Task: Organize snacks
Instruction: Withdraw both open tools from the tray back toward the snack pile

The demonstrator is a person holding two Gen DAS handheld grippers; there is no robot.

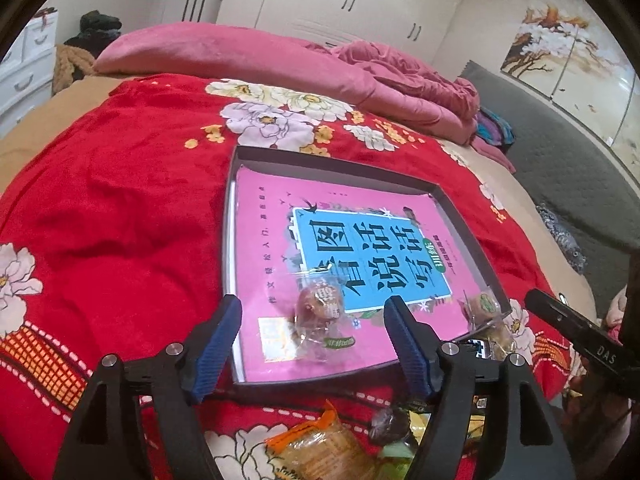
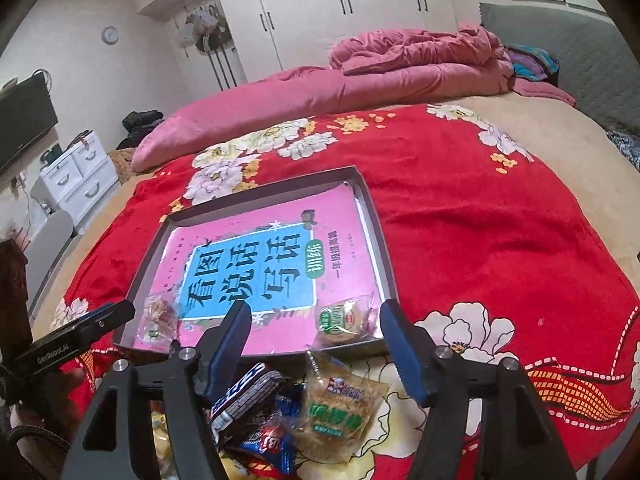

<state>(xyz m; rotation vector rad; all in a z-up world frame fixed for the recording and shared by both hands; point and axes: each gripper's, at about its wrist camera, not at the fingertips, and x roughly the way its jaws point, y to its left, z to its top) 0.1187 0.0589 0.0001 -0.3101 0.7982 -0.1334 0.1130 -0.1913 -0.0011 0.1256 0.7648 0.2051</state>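
So far two wrapped snacks sit in the shallow box (image 2: 382,256): a brownish one (image 2: 158,318) near its 7 o'clock corner, a green-label cake (image 2: 344,320) at 5. A pile of packets (image 2: 280,412) waits on the red floral bedspread (image 2: 500,248). Both hand-held grippers, left (image 1: 314,320) and right (image 2: 316,328), are spread and empty. It's a bedroom with white wardrobes (image 2: 320,12).

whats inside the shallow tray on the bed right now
A pink book covers the floor of the tray, with two wrapped snacks on it: a reddish one and a round cake. Anything beneath the book is hidden.
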